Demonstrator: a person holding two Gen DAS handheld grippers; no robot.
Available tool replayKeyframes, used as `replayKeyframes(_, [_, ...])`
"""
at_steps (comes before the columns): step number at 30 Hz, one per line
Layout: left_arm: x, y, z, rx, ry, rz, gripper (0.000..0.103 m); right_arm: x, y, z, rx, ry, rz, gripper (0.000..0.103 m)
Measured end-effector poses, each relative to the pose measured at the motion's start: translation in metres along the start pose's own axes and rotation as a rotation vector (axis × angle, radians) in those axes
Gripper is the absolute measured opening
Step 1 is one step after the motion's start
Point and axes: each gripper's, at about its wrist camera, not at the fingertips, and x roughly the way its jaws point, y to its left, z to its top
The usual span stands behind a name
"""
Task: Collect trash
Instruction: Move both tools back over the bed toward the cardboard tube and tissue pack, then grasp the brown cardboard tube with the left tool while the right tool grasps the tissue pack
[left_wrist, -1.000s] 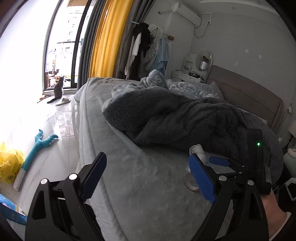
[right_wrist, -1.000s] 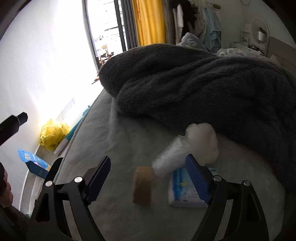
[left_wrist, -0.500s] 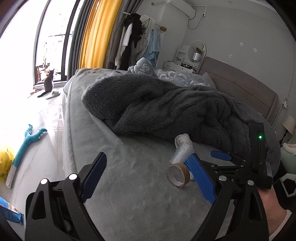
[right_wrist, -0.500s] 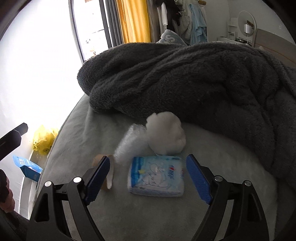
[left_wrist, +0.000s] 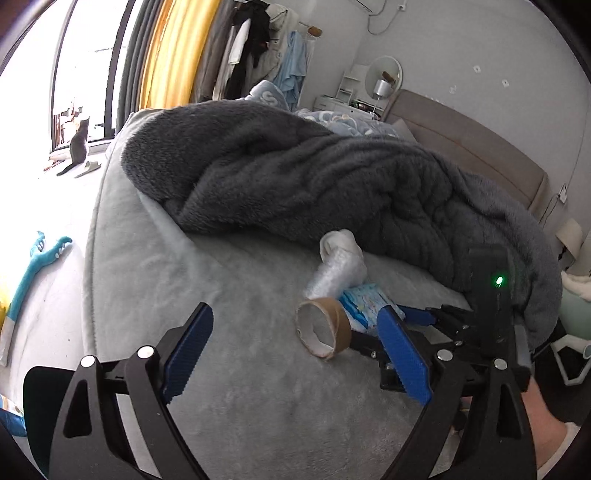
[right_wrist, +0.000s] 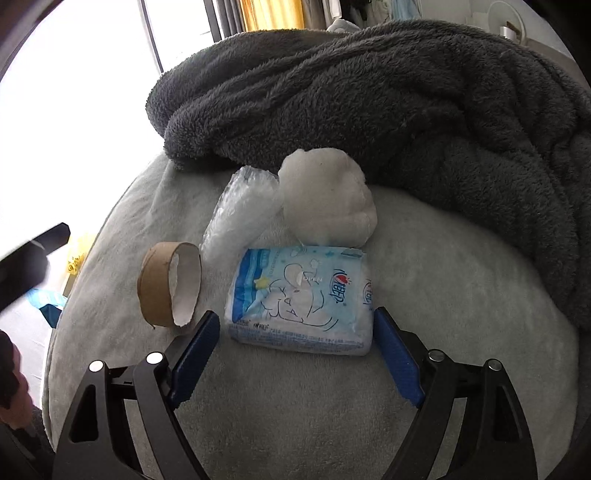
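My right claw (right_wrist: 295, 343) had just been closing around the tissue pack (right_wrist: 301, 299), pads not yet touching. My left claw (left_wrist: 295, 354) stood open near the cardboard ring (left_wrist: 323, 328) on the bed (left_wrist: 240, 406).

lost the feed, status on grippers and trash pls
Right gripper open, jaws just closing in, straddling tissue pack, no contact yet. Left gripper open, empty. Cardboard ring crowds the right gripper's left finger.

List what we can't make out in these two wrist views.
- Tissue pack, left view: mostly hidden behind the tape core and the left gripper.
- Yellow bag, right view: overexposed, cut off by the bed edge.
- Right gripper: closing; contact with the pack unclear.
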Motion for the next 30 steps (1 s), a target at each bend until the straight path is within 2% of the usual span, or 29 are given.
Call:
replayKeyframes(5, [0.013, -0.01, -0.007, 0.017, 0.02, 0.007, 0.092, -0.006, -0.008, 0.0, 0.015, -0.009, 0.022, 0.072])
replayKeyframes(11, [0.025, -0.017, -0.01, 0.023, 0.023, 0.024, 0.09, -0.024, -0.027, -0.004, 0.021, -0.037, -0.015, 0.072])
replayKeyframes(17, [0.042, -0.027, -0.015, 0.041, 0.051, 0.052, 0.083, -0.033, -0.05, -0.013, 0.047, -0.041, -0.033, 0.072])
replayKeyframes(25, [0.062, -0.034, -0.02, 0.051, 0.082, 0.087, 0.066, -0.047, -0.066, -0.017, 0.065, -0.062, -0.023, 0.072])
replayKeyframes(30, [0.071, -0.032, -0.02, 0.036, 0.108, 0.103, 0.049, -0.056, -0.07, -0.017, 0.066, -0.077, -0.012, 0.072])
